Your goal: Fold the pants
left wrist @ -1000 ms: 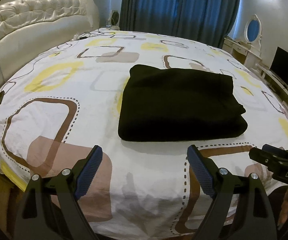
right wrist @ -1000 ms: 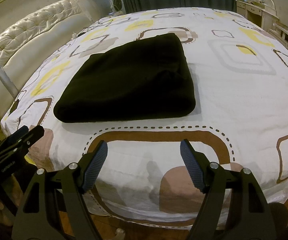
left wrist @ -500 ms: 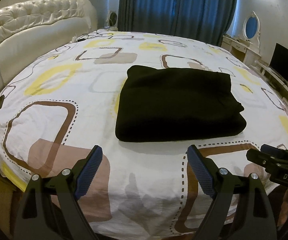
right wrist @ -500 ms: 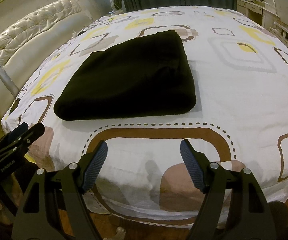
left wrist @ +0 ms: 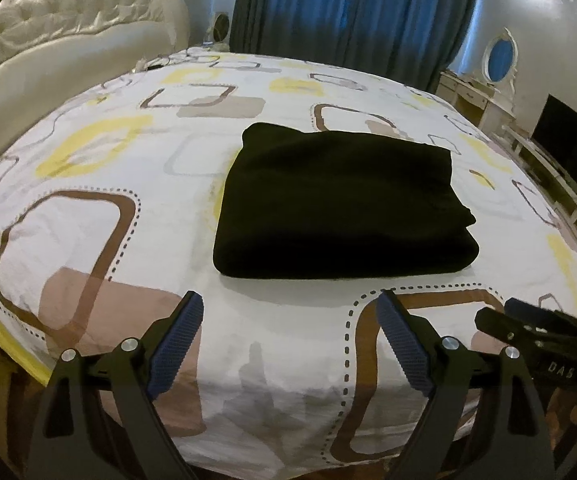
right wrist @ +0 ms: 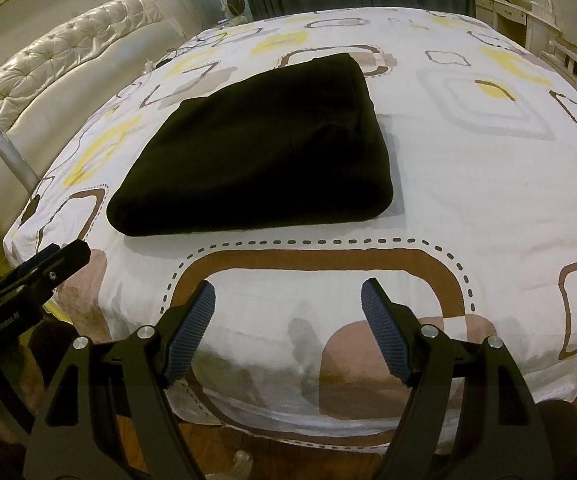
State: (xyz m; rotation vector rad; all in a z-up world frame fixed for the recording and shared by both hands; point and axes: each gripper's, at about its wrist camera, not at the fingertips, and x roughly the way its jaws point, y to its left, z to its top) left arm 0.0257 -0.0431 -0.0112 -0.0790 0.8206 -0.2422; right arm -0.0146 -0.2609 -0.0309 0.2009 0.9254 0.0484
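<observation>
Black pants (left wrist: 340,204) folded into a thick rectangle on patterned bedsheet (left wrist: 88,240), left gripper (left wrist: 288,312) jaws opening, nothing between, right gripper (right wrist: 288,300) near edge, jaws apart, empty

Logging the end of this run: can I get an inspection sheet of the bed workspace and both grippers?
Surface: bed with a patterned sheet, lying smooth.
Job's things: black pants in a folded rectangular stack on the sheet, touched by neither gripper.
Clutter: nothing seen beside the stack.
Grippers: left gripper wide apart and opening, nothing between its jaws; right gripper open and empty; both short of the stack.
Cables: thin dark cord on the far corner of the bed.
Surroundings: tufted headboard, blue curtains, vanity with an oval mirror, dark screen.
</observation>
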